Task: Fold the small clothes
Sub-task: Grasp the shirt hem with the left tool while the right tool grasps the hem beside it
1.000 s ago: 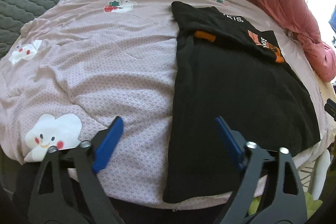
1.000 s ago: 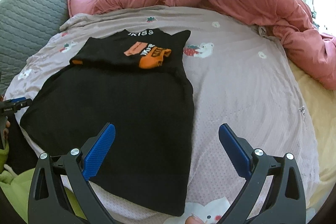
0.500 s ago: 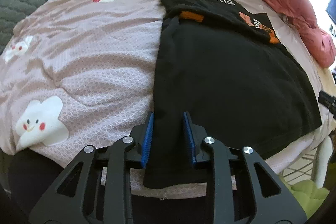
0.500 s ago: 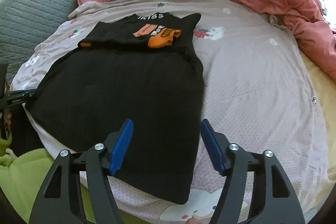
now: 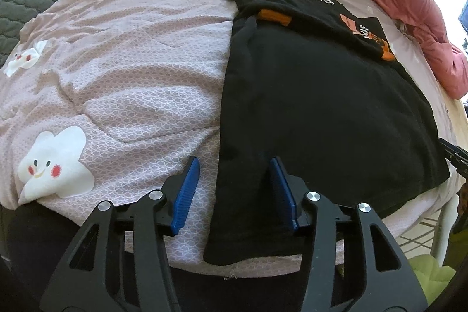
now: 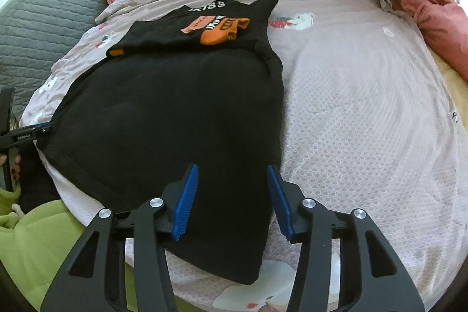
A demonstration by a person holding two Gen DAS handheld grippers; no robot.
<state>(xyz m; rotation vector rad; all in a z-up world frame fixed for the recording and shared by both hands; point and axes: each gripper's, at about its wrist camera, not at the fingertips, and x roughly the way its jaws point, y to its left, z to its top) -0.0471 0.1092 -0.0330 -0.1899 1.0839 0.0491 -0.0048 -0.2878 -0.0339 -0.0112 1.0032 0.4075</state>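
Two grippers, left (image 5: 234, 192) opening, right (image 6: 232, 196) closing, jaws apart, straddle the shirt's (image 5: 321, 113) near corners, likely to lift its hem.

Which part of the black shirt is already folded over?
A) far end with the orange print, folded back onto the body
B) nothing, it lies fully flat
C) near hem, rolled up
A: the top of the black shirt, with its orange print, lies doubled back over the body; the near hem is flat.

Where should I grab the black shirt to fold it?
Take the black shirt by its two near hem corners, coming from the bed's near edge. The hem lies flat and free there; the far end is already folded over. Each tool already straddles a corner.
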